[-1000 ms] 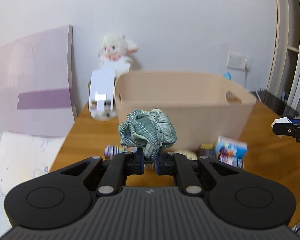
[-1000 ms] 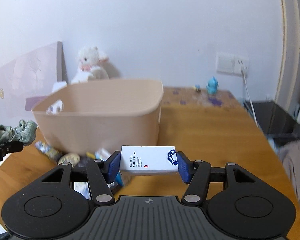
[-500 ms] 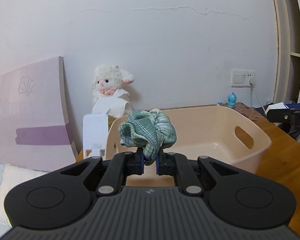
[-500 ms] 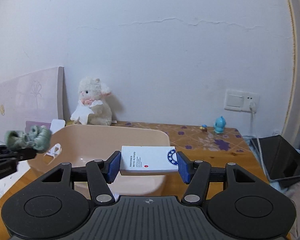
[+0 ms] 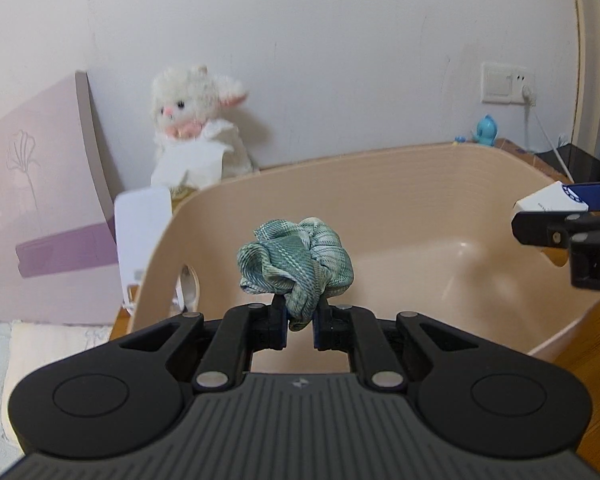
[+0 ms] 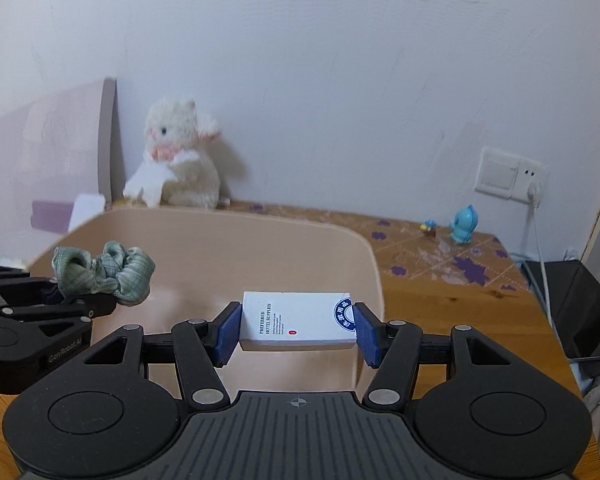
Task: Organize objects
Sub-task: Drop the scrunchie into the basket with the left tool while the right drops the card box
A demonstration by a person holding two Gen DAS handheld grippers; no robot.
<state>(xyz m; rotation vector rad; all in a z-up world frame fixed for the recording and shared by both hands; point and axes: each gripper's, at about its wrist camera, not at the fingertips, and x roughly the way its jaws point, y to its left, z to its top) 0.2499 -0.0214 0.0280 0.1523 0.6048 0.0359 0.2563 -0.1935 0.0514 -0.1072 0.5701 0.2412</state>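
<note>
Both grippers clamp: crumpled woven scrunchie [image 5: 296,257], flat cardboard box [image 6: 298,321].

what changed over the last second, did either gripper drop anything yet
No drops. Both grippers rose from table level, in front of the beige bin, to above its open top. The left gripper stays shut on the green scrunchie, the right gripper on the white box. The bin and plush lamb stayed put.

White wall [image 6: 340,80], wooden table [image 6: 440,280], perhaps a headboard [image 5: 40,200]
</note>
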